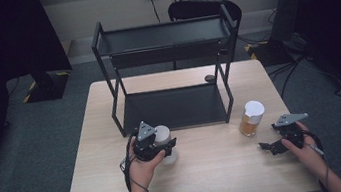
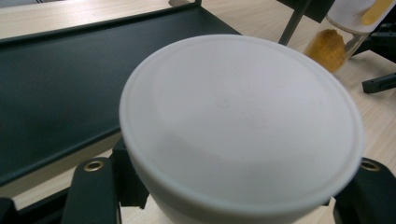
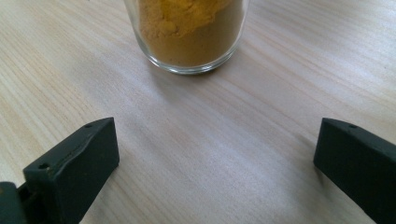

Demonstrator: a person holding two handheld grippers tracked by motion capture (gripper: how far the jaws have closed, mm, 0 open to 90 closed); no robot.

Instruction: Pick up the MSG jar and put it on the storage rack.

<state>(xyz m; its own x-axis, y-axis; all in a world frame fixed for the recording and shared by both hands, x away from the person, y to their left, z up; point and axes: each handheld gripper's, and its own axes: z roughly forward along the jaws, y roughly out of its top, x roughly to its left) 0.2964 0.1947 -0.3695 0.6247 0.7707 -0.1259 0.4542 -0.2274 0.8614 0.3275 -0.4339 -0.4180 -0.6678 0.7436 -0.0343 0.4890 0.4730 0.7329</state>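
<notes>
Grey carpet surrounds a pale wooden table [image 1: 206, 182], with a dark chair and a wall socket behind its far edge. On the far half of the table stands a black two-tier rack [image 1: 167, 71], its lower shelf [image 2: 51, 88] lying flat just above the wood.

Toward the near edge, left of centre, the left gripper [image 1: 158, 148] is clamped on a white-lidded jar [image 2: 240, 121]; its jaws press against the jar's sides below the broad white lid, and the jar sits just in front of the rack's lower shelf, close to its near rim. The left hand [image 1: 143, 168] comes in from the near edge.

Near the right edge, the right gripper [image 3: 217, 154] has its jaws spread wide apart with bare wood between them. A glass jar of orange-yellow powder [image 3: 189, 32], also white-lidded, stands upright on the table just beyond those jaws, not touching them, and just off the rack's right front leg [image 1: 228, 100].

Bare wood lies between the two jars and along the near edge. The rack's upper tier hangs over the lower shelf, leaving a low gap between them.
</notes>
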